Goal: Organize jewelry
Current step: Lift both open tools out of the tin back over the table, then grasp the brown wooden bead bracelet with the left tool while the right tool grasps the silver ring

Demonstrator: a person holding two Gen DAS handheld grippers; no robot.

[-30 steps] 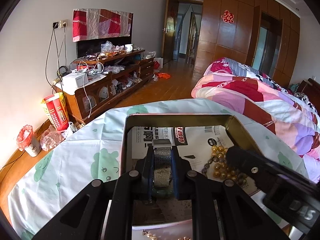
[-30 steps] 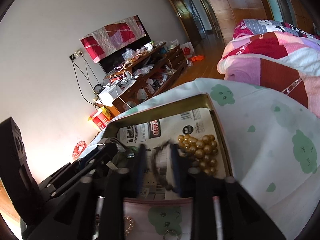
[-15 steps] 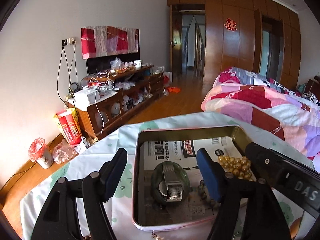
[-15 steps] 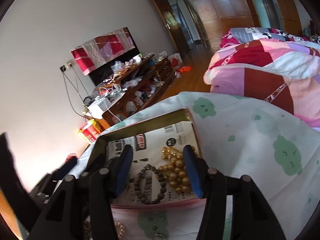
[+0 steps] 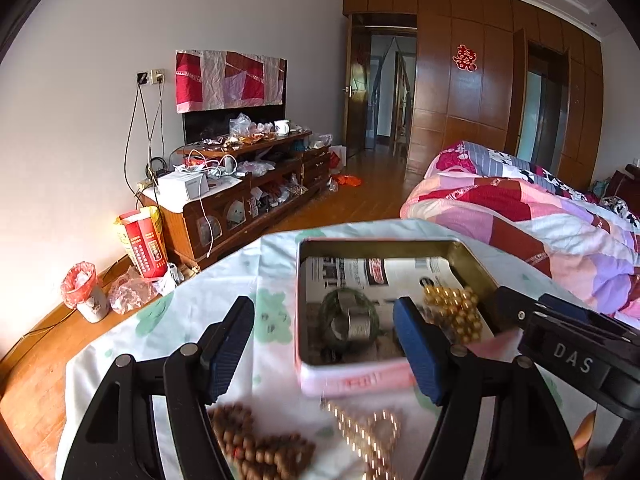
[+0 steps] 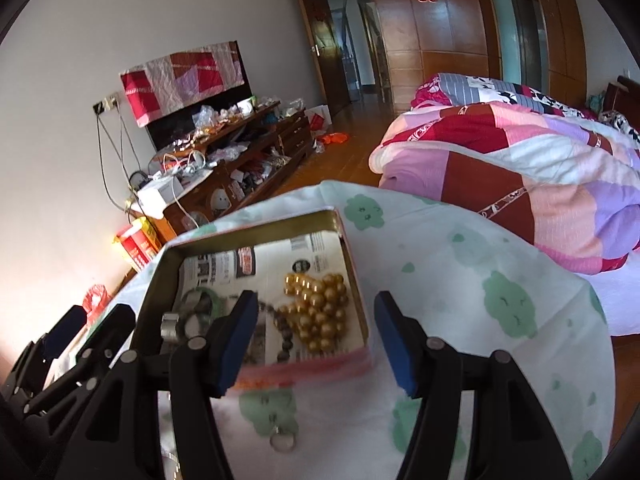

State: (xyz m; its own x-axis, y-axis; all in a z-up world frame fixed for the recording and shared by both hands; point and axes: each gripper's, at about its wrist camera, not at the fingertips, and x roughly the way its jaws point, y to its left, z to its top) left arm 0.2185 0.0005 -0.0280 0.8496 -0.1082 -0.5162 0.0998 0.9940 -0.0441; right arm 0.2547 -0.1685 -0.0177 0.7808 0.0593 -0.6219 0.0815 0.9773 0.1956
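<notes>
With both my left gripper [image 5: 324, 344] and right gripper [image 6: 316, 338] gaping empty, the brown wooden bead strand [image 5: 260, 446] lies just short of the pink rectangular tin [image 5: 360, 376], beneath my left jaws.

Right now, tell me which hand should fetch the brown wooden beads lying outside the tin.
Left. Its tongs stand open and empty, with the wooden beads just below them. The right view doesn't show those beads.

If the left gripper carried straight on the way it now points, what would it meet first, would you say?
Probably the pink tin: its near wall lies between the open left gripper fingers, with the green bangle and silver watch inside just beyond. Depth is hard to judge through the fisheye.
</notes>
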